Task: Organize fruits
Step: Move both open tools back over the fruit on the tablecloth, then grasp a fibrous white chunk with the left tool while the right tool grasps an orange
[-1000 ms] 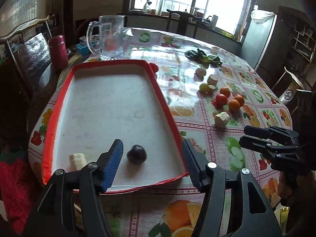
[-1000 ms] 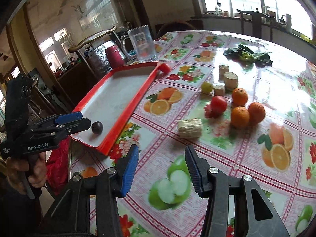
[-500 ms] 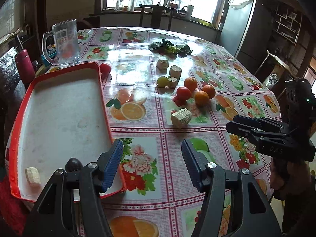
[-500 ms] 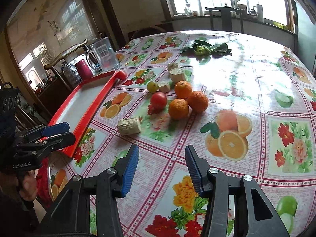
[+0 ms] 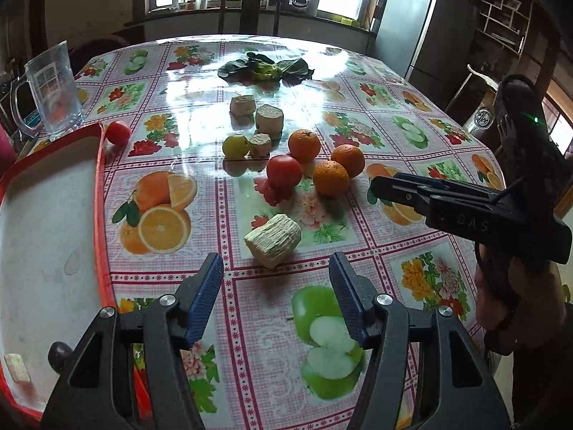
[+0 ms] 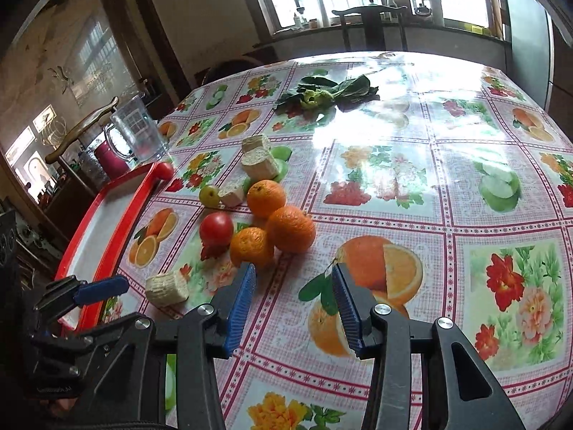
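Left tool (image 5: 275,286) spread, empty, w/ corn chunk (image 5: 273,240) just ahead on bench (image 5: 358,82). Right tool (image 6: 293,297) closing, nothing between; oranges (image 6: 283,225) just ahead-left.

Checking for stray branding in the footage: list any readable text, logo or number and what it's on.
"DAS": raised letters on the side of the right gripper, seen from the left wrist.
Raised lettering on the body of the left gripper, seen from the right wrist: too dark and small to read.
Round emblem on a metal pot at the far right: unreadable.
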The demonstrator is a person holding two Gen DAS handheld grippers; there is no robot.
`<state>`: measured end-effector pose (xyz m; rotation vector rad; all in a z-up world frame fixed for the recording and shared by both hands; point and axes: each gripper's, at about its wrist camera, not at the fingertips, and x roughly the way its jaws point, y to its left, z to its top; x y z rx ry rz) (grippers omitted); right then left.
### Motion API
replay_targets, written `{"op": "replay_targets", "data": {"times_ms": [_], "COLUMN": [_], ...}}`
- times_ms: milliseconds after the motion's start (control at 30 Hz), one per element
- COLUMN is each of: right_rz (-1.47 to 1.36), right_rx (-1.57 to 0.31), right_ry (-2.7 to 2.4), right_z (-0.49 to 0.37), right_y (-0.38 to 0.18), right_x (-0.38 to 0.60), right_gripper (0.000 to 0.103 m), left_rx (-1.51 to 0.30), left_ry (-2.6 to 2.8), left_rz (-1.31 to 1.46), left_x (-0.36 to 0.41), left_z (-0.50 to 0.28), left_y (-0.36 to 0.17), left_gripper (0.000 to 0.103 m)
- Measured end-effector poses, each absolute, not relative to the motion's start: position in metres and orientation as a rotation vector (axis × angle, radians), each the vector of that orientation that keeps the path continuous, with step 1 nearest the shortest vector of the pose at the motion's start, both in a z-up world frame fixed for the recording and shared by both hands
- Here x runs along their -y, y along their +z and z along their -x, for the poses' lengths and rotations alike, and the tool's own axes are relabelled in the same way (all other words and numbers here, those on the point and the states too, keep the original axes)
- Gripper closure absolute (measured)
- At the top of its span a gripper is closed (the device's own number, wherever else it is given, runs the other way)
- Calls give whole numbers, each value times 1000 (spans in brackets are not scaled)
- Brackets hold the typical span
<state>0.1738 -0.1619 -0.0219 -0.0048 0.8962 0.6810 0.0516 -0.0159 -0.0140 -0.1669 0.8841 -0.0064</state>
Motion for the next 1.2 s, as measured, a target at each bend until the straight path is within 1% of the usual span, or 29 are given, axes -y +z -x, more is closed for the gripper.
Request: {"op": "replay_targets", "data": {"times_ms": [200,333,367,433,500,800,1200], "right_rz": [-50,-63,-69,-80,-69,-60,-12], "right_rx": [-903,-929,-932,-930,-924,-885,-836], "right_ry": [678,697,701,715,708,703,778], "right_z": [-198,-212,-213,-214,-212,-188,-136], "right_y": [-23,-32,-33,-33,-32,-18,10], "right_x": [152,142,140,138,137,146,139], "right_gripper": [58,61,61,67,68,69,69], "left_rx": [-897,-906,-909,-919,-911,-877,-811], "left_ry": [-17,-15,-17,-27,-24,-31,18], "left_rz": [172,180,185,193,187,201,238], "left_x": [17,14,14,13,14,9,-15], "left_z": [-72,-83,-84,-87,-87,-76,-35], "left_y": [-21,-28,-30,-35,-37,-24,-4], "left_gripper": [43,43,44,55,65,65,65]}}
